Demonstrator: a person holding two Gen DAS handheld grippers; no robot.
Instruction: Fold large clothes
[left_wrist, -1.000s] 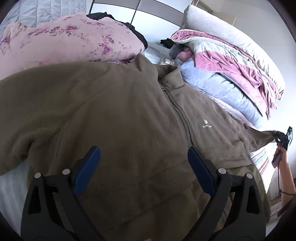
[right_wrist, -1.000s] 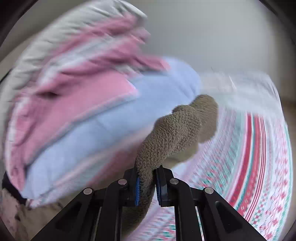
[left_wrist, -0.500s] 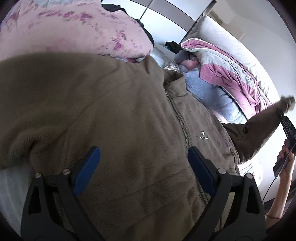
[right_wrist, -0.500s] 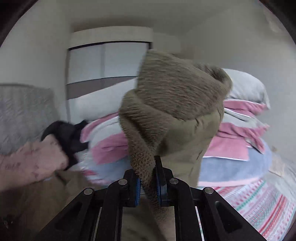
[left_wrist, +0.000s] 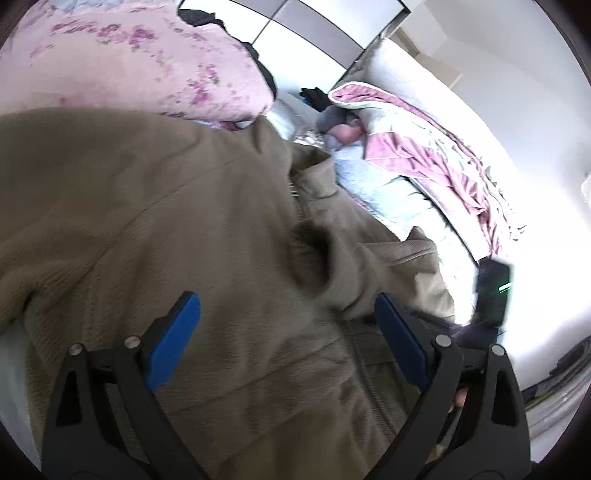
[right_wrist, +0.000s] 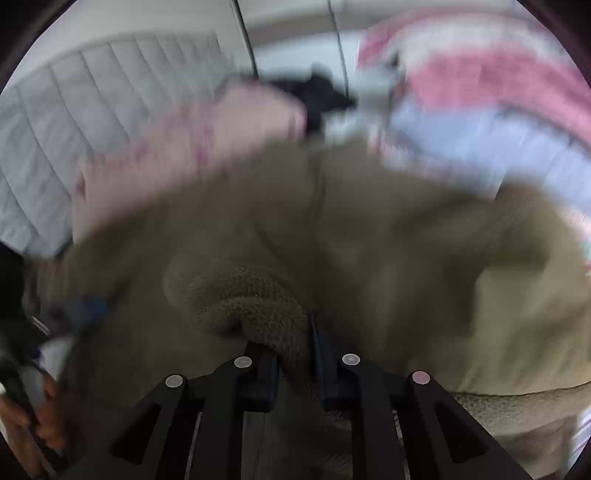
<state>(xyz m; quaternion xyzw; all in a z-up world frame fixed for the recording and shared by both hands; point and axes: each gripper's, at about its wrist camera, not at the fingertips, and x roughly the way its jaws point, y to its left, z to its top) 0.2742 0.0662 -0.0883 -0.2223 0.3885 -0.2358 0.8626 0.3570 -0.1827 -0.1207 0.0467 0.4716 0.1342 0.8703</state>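
Note:
A large olive-brown fleece jacket (left_wrist: 177, 206) lies spread on the bed, zip front up, collar at the far side. Its right sleeve (left_wrist: 354, 266) is folded across the chest, cuff opening near the zip. My left gripper (left_wrist: 288, 332) is open and empty, hovering over the jacket's lower front. My right gripper (right_wrist: 293, 354) is shut on the sleeve cuff (right_wrist: 243, 302) and holds it over the jacket body (right_wrist: 406, 240). The right wrist view is blurred by motion. The right gripper's body also shows in the left wrist view (left_wrist: 491, 288).
A pink floral quilt (left_wrist: 122, 62) lies beyond the jacket at the left. A stack of pink, grey and light-blue bedding (left_wrist: 413, 158) lines the right side. A padded grey headboard (right_wrist: 74, 122) and white wardrobe doors (left_wrist: 314, 33) stand behind.
My right gripper has swung the sleeve from out at the right, up and over, onto the jacket's chest. My left gripper stayed open and shifted slightly forward over the jacket.

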